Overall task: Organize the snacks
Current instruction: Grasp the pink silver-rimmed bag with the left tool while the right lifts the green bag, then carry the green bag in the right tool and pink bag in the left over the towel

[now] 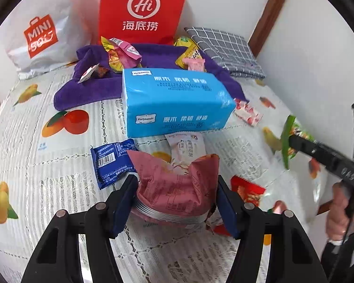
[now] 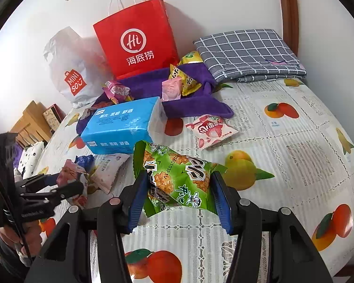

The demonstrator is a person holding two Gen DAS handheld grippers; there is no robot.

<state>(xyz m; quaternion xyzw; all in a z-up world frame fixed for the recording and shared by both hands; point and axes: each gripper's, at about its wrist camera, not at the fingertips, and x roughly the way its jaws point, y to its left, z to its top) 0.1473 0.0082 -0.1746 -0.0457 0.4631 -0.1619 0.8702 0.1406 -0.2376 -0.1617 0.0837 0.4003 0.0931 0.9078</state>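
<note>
Fruit-print table (image 2: 295, 141), green packet (image 2: 177, 176) crosswise.

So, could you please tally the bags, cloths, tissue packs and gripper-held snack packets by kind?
Bags: 2 (red paper carrier bag, white plastic shopping bag)
Cloths: 2 (purple towel, grey checked folded cloth)
Tissue packs: 1 (blue tissue pack)
Held snack packets: 2 (pink foil packet in left gripper, green foil packet in right gripper)
Total: 7
</note>
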